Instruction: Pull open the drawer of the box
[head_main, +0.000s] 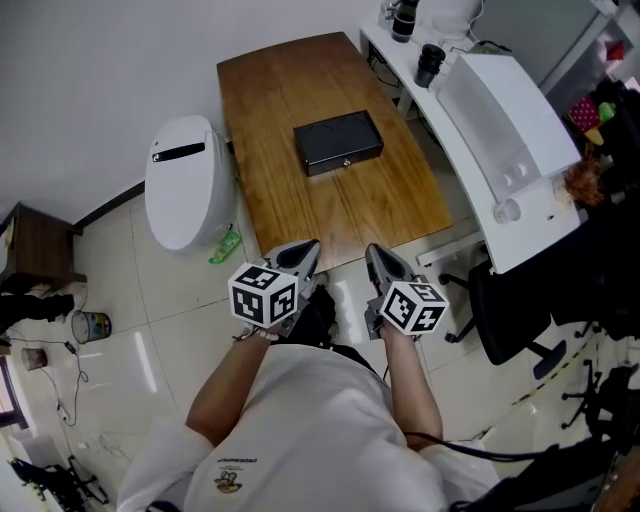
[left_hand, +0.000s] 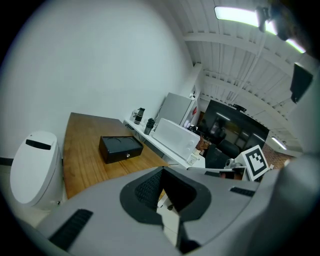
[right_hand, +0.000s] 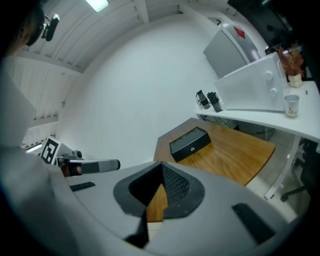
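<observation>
Pulling the small silver drawer knob (head_main: 347, 160) may drag the whole flat black rectangular box (head_main: 338, 142) across the brown wooden table (head_main: 270, 100), since nothing braces it. The left gripper (head_main: 307, 250) and right gripper (head_main: 374, 254), jaws together and empty, sit at lower centre, well apart from the box at upper centre.

Too small to tell on the flat black rectangular box (head_main: 338, 142), far on the brown wooden table (head_main: 270, 100): any drawer seam. Cut off at the right edge: black office chair (head_main: 505, 310). Cut off at left: dark brown wooden cabinet (head_main: 40, 245).
</observation>
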